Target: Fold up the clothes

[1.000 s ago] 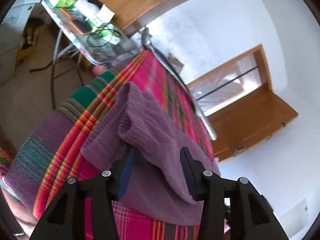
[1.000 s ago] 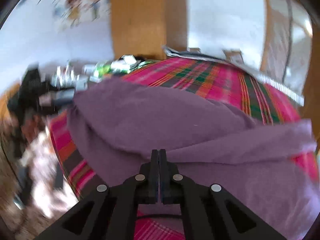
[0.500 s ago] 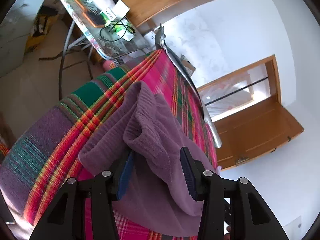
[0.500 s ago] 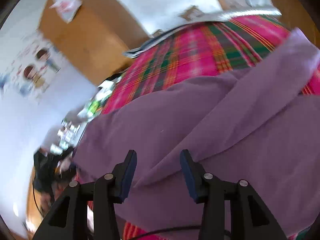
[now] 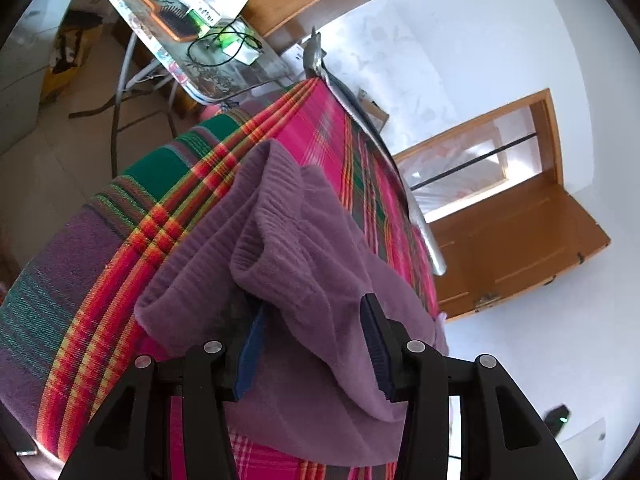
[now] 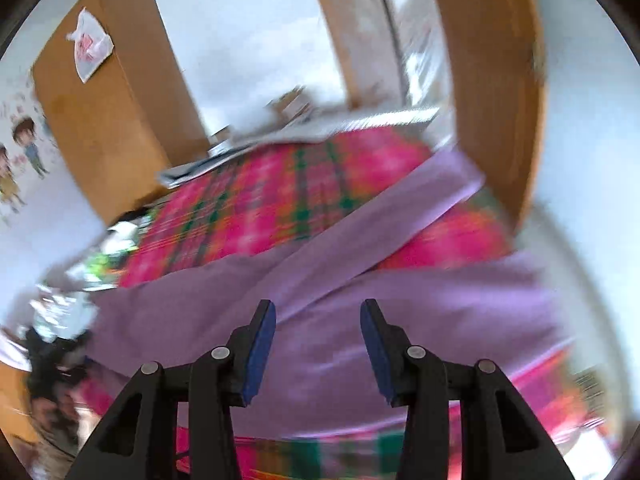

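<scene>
A purple knit sweater (image 5: 280,240) lies on a bed covered by a pink, red and green plaid blanket (image 5: 160,184). My left gripper (image 5: 314,308) stands open at the sweater's near end. A folded ribbed part drapes between its fingers and hides the tip of the left one. In the blurred right wrist view the sweater (image 6: 200,312) spreads below my right gripper (image 6: 318,308), which is open with nothing between its fingers. One sleeve (image 6: 400,208) stretches away across the blanket (image 6: 248,216).
A folding table (image 5: 256,68) cluttered with a hairbrush, cables and boxes stands beyond the bed's corner. A wooden wardrobe (image 6: 112,120) is behind it. A silver rolled mat (image 5: 424,232) lines the bed's far edge under a window with a wooden shutter (image 5: 520,240).
The right gripper went from shut to open, then lifted and rolled over the sweater. The left gripper stayed nearly in place with the fold still between its fingers.
</scene>
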